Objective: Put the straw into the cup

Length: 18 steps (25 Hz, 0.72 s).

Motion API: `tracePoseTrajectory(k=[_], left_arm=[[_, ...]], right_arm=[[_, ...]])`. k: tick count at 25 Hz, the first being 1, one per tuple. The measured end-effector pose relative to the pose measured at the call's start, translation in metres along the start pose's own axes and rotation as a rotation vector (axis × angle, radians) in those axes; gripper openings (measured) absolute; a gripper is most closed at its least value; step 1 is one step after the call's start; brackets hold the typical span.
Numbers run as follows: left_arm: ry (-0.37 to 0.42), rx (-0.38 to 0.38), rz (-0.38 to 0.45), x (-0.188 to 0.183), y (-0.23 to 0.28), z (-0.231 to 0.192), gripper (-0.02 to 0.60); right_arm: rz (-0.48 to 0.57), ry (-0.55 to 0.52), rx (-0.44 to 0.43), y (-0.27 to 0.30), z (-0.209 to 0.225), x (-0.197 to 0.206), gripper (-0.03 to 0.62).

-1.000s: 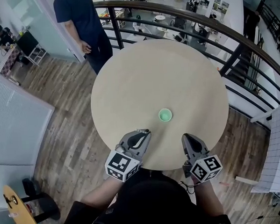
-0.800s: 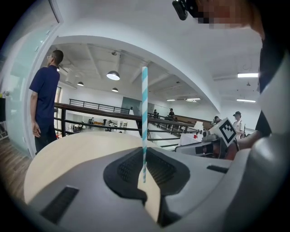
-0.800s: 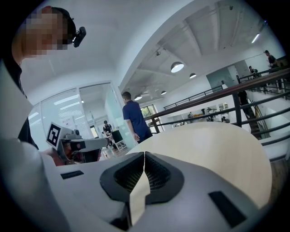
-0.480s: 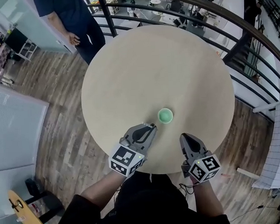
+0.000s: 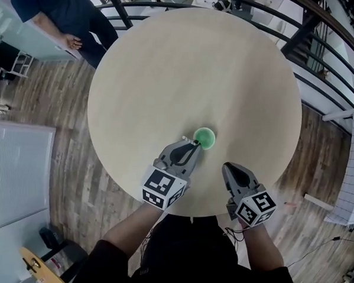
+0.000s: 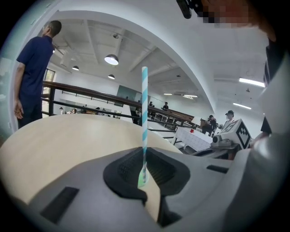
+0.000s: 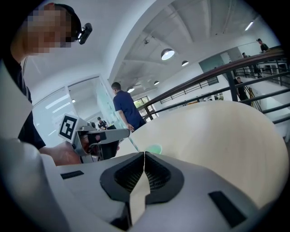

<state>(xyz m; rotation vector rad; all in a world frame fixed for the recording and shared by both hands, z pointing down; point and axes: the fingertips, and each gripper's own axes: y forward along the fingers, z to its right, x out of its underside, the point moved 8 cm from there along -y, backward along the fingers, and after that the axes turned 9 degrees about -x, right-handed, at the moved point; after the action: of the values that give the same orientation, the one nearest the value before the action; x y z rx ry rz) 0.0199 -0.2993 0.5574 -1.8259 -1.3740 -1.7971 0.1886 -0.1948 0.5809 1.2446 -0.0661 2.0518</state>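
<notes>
A small green cup [image 5: 204, 138] stands on the round beige table [image 5: 191, 66], near its front edge. My left gripper [image 5: 193, 145] is shut on a blue-and-white striped straw [image 6: 144, 108], which stands upright between its jaws. The straw [image 5: 189, 141] is just left of the cup's rim; whether it touches the rim cannot be told. My right gripper [image 5: 228, 166] is shut on nothing, nearer me and to the right of the cup. In the right gripper view the cup [image 7: 154, 148] shows beyond the shut jaws, with the straw [image 7: 133, 144] and left gripper [image 7: 97, 135] to its left.
A person in a dark blue shirt [image 5: 64, 19] stands beyond the table's far left edge. A dark metal railing [image 5: 323, 47] curves round the table's far and right sides. Wooden floor [image 5: 64, 132] lies to the left. Nothing else is on the tabletop.
My left gripper has carried the straw forward and down, from short of the cup to right beside its rim. The right gripper has sunk a little and stays behind.
</notes>
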Motion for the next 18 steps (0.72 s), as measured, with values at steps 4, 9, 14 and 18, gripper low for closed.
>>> tracePoseTrajectory(k=[4,9,14,18], left_arm=[[0.017,0.016,-0.026,0.009,0.021,0.000,0.026],[0.022,0.003,-0.057,0.020,0.041,-0.005,0.026],[0.007,0.000,-0.101,0.032,0.054,-0.007,0.027],[0.016,-0.004,-0.106,0.036,0.058,-0.006,0.028]], right_arm=[[0.012,0.017,0.017,-0.004,0.007,0.004,0.023],[0.005,0.036,0.028,-0.009,0.017,0.011,0.023],[0.007,0.038,0.033,-0.010,0.023,0.008,0.023],[0.011,0.037,0.025,-0.008,0.022,0.005,0.023]])
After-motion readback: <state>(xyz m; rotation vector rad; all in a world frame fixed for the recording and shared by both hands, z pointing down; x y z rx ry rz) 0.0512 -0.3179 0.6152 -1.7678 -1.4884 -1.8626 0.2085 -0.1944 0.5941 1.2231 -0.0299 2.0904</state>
